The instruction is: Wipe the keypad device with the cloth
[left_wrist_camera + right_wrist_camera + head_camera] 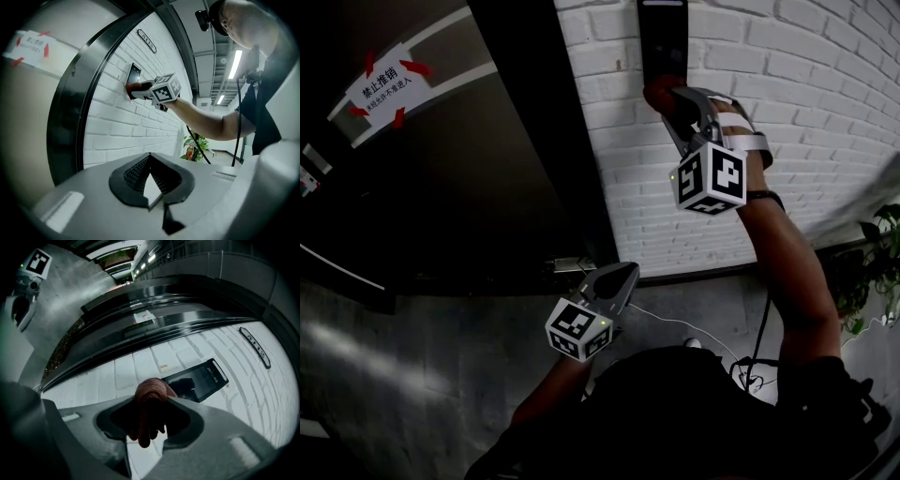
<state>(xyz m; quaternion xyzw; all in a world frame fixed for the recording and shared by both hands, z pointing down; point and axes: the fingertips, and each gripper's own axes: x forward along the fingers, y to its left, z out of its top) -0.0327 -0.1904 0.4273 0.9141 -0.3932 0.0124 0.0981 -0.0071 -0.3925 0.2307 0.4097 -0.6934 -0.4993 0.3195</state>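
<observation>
A black keypad device (662,42) (197,379) (133,75) hangs on the white brick wall. My right gripper (667,105) (151,401) is shut on a reddish-brown cloth (149,404) (660,97) (135,87). The cloth's bunched tip is at the device's lower end. My left gripper (623,274) (150,180) hangs lower, near the dark door frame, well away from the device. Its jaws are closed with nothing between them.
A dark metal door frame (553,141) runs beside the bricks, with a door carrying a white taped notice (386,87). A potted plant (881,253) stands at the right. A white cable (675,323) lies on the grey floor.
</observation>
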